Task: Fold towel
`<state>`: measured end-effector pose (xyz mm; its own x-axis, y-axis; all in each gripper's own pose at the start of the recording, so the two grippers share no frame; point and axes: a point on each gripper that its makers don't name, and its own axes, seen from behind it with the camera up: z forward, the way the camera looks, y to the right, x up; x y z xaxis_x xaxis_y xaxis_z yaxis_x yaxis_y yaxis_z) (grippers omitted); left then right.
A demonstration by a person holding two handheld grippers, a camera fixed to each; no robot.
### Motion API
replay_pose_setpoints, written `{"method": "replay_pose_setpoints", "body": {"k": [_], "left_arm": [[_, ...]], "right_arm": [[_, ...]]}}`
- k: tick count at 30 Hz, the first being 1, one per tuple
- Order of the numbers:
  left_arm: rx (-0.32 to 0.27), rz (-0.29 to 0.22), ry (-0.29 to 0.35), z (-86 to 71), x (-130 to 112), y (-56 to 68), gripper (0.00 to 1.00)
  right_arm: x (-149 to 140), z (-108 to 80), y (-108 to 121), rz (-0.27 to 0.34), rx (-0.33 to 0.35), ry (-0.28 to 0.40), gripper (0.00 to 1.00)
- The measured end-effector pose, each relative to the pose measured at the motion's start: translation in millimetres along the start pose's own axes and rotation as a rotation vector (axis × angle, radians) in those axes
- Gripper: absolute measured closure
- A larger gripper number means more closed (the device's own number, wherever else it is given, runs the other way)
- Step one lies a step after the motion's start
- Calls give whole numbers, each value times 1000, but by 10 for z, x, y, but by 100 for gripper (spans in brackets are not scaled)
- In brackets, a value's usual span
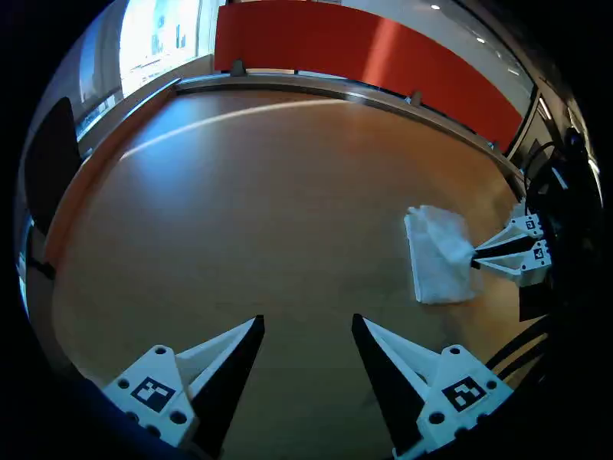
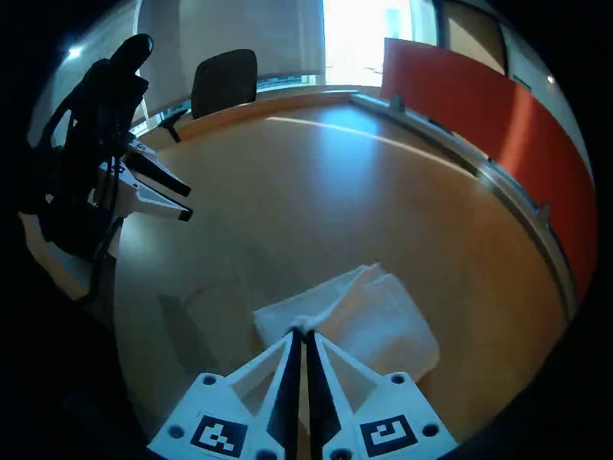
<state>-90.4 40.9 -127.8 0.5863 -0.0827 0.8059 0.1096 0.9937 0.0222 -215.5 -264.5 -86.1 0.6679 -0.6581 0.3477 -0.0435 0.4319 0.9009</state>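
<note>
Fingers of the right gripper (image 2: pixel 303 335) are held low and level over the counter (image 2: pixel 306 192), clenched on a raised edge of the towel (image 2: pixel 375 314). The left gripper (image 1: pixel 306 318) is angled down at bare wood, well apart from the towel, with its jaws spread wide. The towel is white, soft and roughly rectangular, and is laid in layers on the smooth wooden counter. An orange panel (image 1: pixel 368 54) is seen behind the far rim.

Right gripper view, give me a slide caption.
Right claw pinches the edge of a folded white towel on the wooden table; left claw hovers open beyond.
</note>
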Motion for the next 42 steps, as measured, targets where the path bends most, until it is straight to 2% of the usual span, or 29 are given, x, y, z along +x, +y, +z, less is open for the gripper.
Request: {"method": "replay_pose_setpoints", "body": {"k": [8, 12, 14, 18, 23, 32, 42], "left_arm": [[0, -1, 1, 12, 17, -6, 16], [0, 0, 1, 18, 24, -4, 16], [0, 0, 1, 19, 28, -4, 16], [1, 0, 2, 17, 35, -8, 16], [3, 1, 3, 16, 41, -8, 16], [-3, 6, 3, 17, 46, 31, 16], [-5, 15, 1, 19, 51, 55, 16]], "right_arm": [[-3, 6, 13, 3, 2, -4, 95], [-14, -8, 3, 2, 4, -4, 90], [-27, -11, -2, 2, 5, -6, 81], [-58, -25, 5, 0, -5, -6, 38], [-110, -47, 26, 11, -23, -6, 20], [-349, -110, 27, 53, -42, -26, 18], [-751, -150, 16, 86, -69, -77, 18]]}}
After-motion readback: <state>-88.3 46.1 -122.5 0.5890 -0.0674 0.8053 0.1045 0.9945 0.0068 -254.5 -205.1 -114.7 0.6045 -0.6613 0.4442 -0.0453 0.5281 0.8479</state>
